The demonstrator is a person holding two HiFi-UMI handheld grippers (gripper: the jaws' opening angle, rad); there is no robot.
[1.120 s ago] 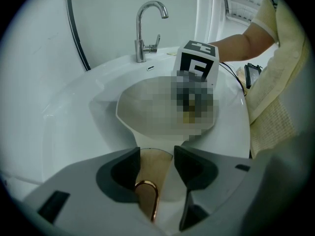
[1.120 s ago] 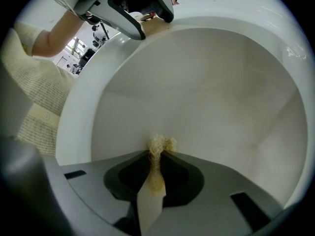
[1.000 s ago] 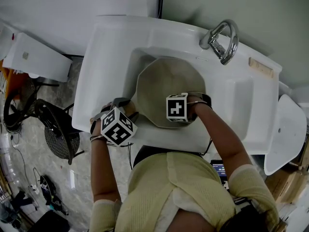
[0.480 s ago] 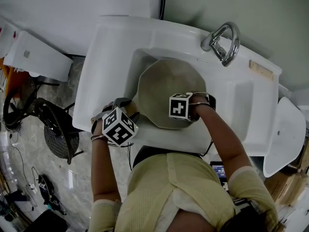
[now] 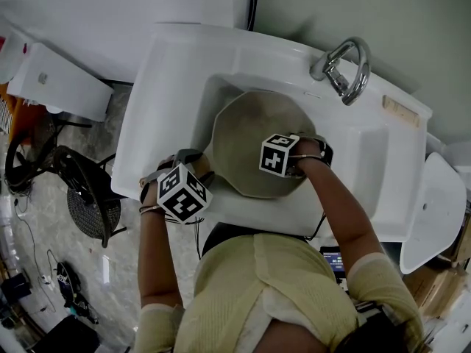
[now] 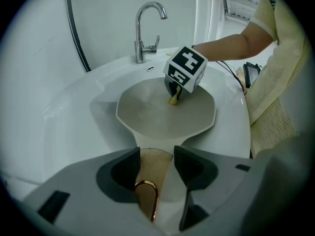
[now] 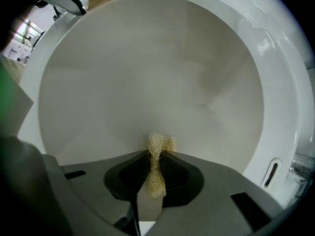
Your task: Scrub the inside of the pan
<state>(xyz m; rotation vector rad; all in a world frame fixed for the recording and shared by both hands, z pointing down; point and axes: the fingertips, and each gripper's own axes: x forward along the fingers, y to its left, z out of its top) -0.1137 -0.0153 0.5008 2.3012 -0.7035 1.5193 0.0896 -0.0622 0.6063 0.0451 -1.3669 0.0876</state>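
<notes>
A beige pan lies in the white sink. My left gripper is at the pan's near-left rim, shut on the wood-coloured handle, which has a copper ring at its end. My right gripper is over the right part of the pan's inside, under its marker cube. In the right gripper view the right gripper is shut on a small yellowish scrubber, which is pressed against the pan's floor. The left gripper view shows the scrubber touching the pan.
A chrome faucet stands at the sink's far right rim, with a small tan bar on the ledge beside it. A white box and a black stool are on the floor at the left. A white lid-like object is at the right.
My right gripper has slid with the scrubber a little toward the far side of the pan. The left gripper and the pan have stayed in place.
</notes>
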